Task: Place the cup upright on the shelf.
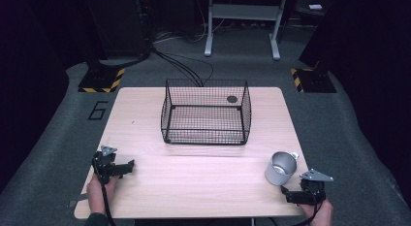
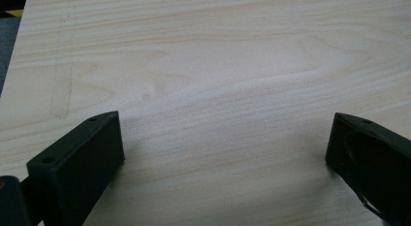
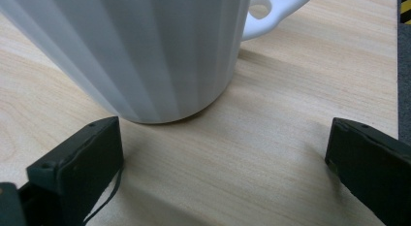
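Note:
A white ribbed mug (image 1: 281, 168) stands upright near the table's right front edge, its handle (image 3: 273, 10) turned to the far right. My right gripper (image 1: 292, 194) rests just in front of it, jaws wide open, and the mug's base (image 3: 145, 56) sits just beyond the fingertips, nothing between them. My left gripper (image 1: 125, 168) lies at the table's left front, also open, with only bare wood (image 2: 223, 114) between its jaws. A black wire basket (image 1: 206, 112) stands in the middle of the table toward the far side.
The light wooden table (image 1: 194, 187) has free room between the two grippers and in front of the basket. A small dark disc (image 1: 232, 99) shows at the basket's far right. Beyond the table lie grey floor, cables and metal frame legs (image 1: 242, 22).

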`<state>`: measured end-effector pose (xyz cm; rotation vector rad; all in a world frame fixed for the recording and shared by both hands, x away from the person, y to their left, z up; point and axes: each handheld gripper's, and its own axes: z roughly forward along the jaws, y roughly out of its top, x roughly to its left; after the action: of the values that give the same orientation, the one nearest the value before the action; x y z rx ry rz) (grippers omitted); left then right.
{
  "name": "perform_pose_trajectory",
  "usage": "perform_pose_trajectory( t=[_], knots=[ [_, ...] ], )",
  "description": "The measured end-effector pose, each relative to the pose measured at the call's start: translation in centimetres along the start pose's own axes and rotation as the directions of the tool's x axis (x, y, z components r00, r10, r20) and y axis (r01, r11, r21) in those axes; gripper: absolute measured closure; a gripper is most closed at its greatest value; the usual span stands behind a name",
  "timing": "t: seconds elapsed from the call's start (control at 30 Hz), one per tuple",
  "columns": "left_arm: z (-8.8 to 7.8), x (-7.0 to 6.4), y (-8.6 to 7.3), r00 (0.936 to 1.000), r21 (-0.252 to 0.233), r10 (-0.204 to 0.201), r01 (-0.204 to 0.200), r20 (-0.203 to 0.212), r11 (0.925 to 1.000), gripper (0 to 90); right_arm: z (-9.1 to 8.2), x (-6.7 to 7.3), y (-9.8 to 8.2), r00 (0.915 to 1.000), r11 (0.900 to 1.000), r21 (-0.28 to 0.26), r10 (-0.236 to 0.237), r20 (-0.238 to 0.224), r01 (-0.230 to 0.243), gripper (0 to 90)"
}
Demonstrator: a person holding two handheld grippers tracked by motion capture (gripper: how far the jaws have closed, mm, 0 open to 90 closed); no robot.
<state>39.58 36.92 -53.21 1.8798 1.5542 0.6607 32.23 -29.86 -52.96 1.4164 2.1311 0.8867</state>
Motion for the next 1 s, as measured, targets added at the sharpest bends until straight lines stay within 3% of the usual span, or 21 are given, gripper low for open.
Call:
perform_pose_trajectory(
  t=[0.2, 0.43, 0.67, 1.0],
  knots=[
    [0.0, 0.0, 0.0, 1.0, 0.0, 0.0, 0.0, -0.001, 1.0, 0.2, -0.5, 0.1, 0.0, 0.9995, 1.0, -0.02, 0.021, -0.021, -0.022, 0.0],
    [0.0, 0.0, 0.0, 1.0, 0.0, 0.0, 0.0, 0.0, 1.0, 0.2, -2.3, 0.4, 0.8, 0.9985, 0.998, -0.063, 0.026, -0.048, -0.029, 0.0],
    [0.0, 0.0, 0.0, 1.0, 0.0, 0.0, 0.0, 0.0, 1.0, 0.2, -4.6, 1.2, 3.0, 0.9979, 0.992, -0.122, -0.003, -0.065, -0.005, 0.0],
    [0.0, 0.0, 0.0, 1.0, 0.0, 0.0, 0.0, 0.0, 1.0, 0.2, -5.3, 1.8, 5.7, 0.9965, 0.987, -0.156, -0.05, -0.067, 0.039, 0.0]
  ],
)
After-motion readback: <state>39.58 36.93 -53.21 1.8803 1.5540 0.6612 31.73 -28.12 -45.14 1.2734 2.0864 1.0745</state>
